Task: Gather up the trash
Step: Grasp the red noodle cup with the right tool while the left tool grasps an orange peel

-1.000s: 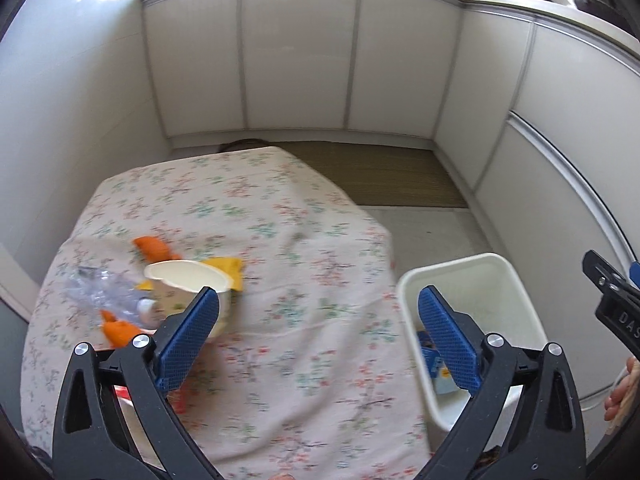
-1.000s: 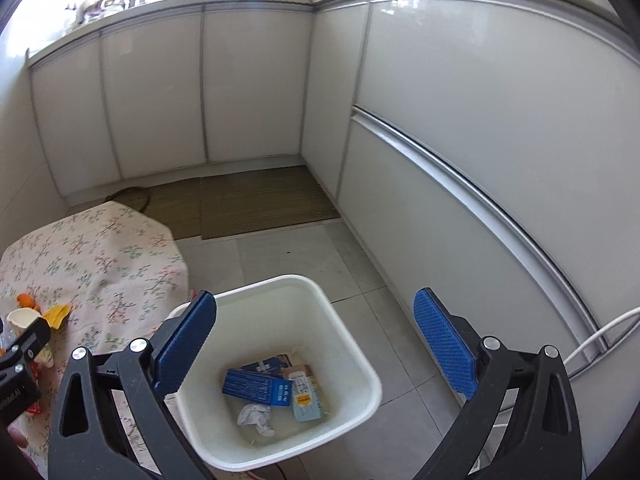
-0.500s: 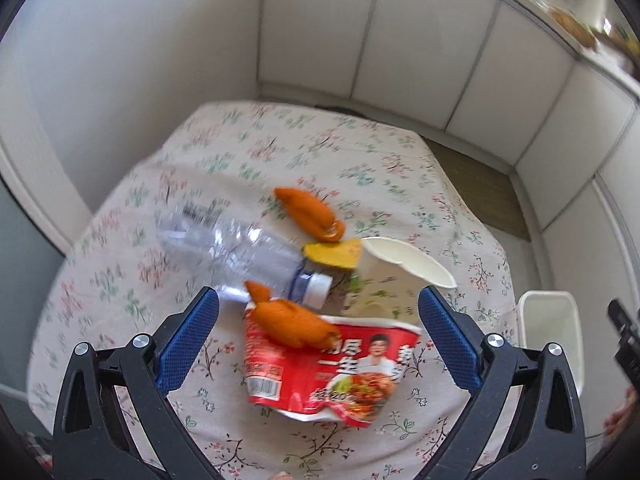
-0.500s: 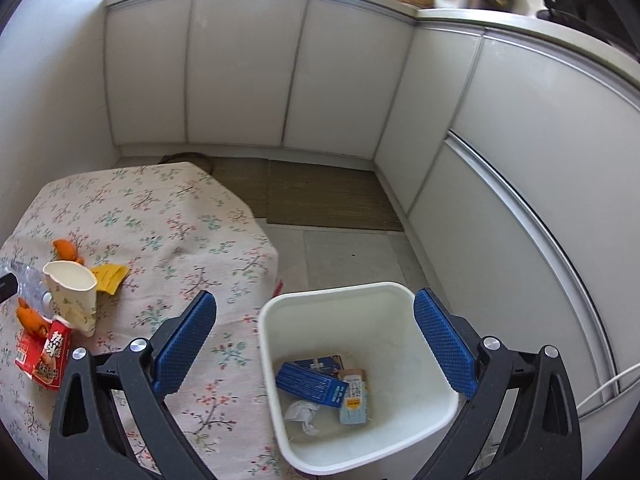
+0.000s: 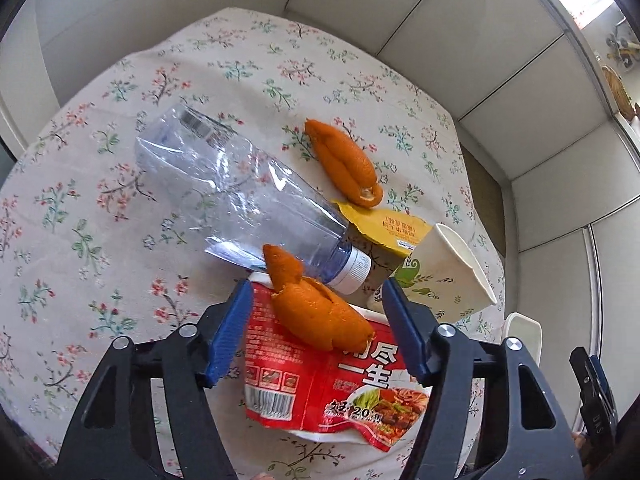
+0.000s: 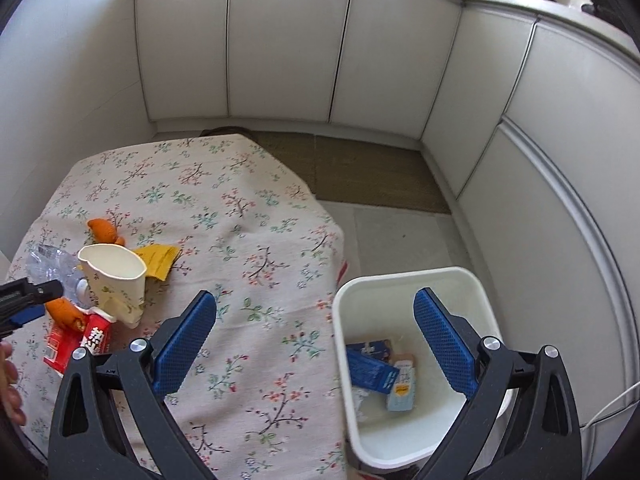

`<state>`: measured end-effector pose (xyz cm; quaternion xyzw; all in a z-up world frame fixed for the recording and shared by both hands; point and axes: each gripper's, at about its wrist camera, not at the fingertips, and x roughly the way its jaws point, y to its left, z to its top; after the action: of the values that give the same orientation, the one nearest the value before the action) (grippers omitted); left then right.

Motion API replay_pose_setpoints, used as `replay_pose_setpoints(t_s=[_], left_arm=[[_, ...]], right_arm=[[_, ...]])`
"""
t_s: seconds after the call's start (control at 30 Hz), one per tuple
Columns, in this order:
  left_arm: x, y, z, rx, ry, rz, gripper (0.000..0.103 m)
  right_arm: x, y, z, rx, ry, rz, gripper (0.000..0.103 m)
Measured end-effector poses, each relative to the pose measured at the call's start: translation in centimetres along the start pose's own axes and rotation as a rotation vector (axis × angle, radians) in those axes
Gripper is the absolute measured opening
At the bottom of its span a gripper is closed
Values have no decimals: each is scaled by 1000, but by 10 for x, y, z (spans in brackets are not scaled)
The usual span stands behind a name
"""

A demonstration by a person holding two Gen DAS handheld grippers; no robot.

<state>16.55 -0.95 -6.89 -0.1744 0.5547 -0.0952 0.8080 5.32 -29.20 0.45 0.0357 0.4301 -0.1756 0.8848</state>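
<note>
The left gripper point(image 5: 316, 328) is closing around the orange peel point(image 5: 320, 312) lying on the red wrapper point(image 5: 332, 392), pads not yet touching it; the peel's long axis is slanting across the gap; the right gripper point(image 6: 316, 340) is hanging open near the bin point(image 6: 404, 280)

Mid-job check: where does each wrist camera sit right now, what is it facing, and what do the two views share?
Left wrist: behind the left hand-held gripper, looking down at the table; its jaws are closing around an orange peel on a red wrapper.
Right wrist: behind the open right hand-held gripper, facing the table edge and white bin; a hand shows at left.
Shared: paper cup, bottle, peels.
</note>
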Motion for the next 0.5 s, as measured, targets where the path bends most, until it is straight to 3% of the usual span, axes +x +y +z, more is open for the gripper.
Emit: replay_pose_setpoints(t_s=[0.1,0.2,0.27,0.37,0.5], left_arm=[[10,1,2,-11,26,11,46],[11,0,3,19,20,7,27],[9,0,3,40,17,-8,21],[1,0,1,80,-1,-24,15],[-20,8,1,108,-33,-55,14]], right_arm=[[7,3,-1,17,35,37,96],[12,8,-2,25,65,71,96],[17,13,-3,28,93,110,96],[29,25,-8,40,183,238,96],[49,54,-23,81,337,487,96]])
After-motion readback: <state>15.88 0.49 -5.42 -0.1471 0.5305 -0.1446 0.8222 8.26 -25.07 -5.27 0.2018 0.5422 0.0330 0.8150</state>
